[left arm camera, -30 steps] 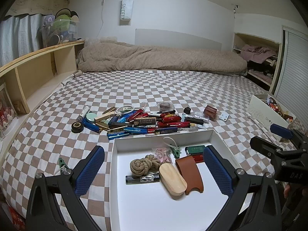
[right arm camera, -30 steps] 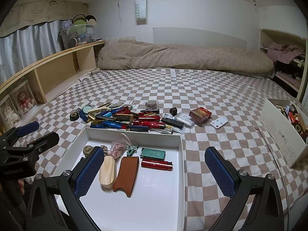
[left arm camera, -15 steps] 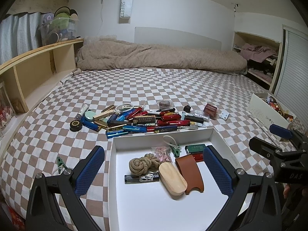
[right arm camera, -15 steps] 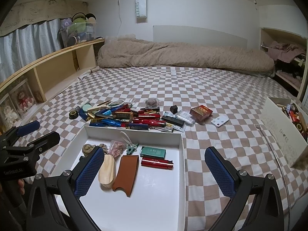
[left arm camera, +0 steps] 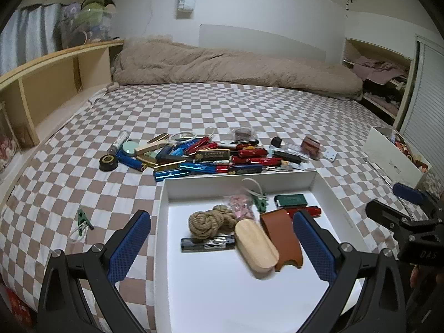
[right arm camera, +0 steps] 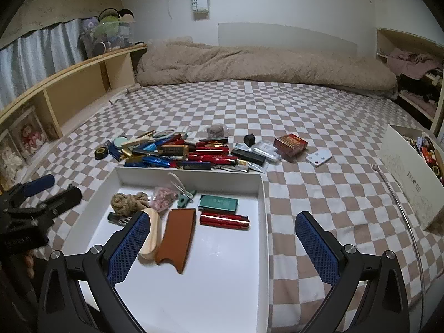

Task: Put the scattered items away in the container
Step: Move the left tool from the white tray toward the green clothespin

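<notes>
Left wrist view gives me the white container (left arm camera: 327, 191) sitting on the checkered bedspread (left arm camera: 249, 111), and my left gripper (left arm camera: 222, 245) hangs over its near half with the blue pads spread wide and nothing between them. Inside the tray I can see a coil of rope (left arm camera: 209, 222), a pale wooden case (left arm camera: 255, 247), a brown leather sleeve (left arm camera: 284, 238), a green box (left arm camera: 290, 200), a red knife (left arm camera: 308, 211) and a dark clear-bodied tool (left arm camera: 206, 244) lying flat. Just beyond the far wall lies the scattered pile (left arm camera: 211, 156) of red and blue knives and lighters, with a black tape roll (left arm camera: 108, 163) at its left end. A green clip (left arm camera: 83, 218) lies alone on the spread, left of the tray. From the right wrist view, my right gripper (right arm camera: 222, 245) is equally agape and empty, straddling the tray's right wall (right arm camera: 263, 222). A red box (right arm camera: 290, 144) and a white card (right arm camera: 319, 157) lie right of the pile, and an open shoebox (right arm camera: 408, 177) stands further right
</notes>
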`<state>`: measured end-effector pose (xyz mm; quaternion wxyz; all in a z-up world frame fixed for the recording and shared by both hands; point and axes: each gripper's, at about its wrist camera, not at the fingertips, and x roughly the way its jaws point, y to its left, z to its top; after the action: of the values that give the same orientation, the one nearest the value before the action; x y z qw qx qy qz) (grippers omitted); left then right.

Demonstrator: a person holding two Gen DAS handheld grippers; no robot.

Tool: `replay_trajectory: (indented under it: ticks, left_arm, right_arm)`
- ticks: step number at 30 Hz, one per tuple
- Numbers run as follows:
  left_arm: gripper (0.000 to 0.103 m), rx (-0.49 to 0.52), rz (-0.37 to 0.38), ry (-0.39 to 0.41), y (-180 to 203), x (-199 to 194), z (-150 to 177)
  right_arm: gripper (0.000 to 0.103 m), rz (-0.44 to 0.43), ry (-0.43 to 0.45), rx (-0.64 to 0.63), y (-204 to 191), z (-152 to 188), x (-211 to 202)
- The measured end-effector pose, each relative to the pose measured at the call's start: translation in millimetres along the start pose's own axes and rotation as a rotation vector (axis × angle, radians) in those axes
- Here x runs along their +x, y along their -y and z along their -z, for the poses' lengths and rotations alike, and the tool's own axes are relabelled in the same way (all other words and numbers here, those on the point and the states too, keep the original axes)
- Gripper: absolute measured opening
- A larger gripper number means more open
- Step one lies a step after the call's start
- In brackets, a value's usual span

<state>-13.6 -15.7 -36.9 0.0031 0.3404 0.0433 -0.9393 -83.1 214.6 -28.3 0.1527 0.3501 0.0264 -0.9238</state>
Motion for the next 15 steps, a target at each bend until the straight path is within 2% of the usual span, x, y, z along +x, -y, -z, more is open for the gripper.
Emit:
replay_trajectory:
  ticks: [15]
  left_arm:
    - [0.103,-0.198,-0.142,-0.036,-81,19,-4]
  right_arm:
    - [0.103,0.046,-0.012,0.005,16,-6,13]
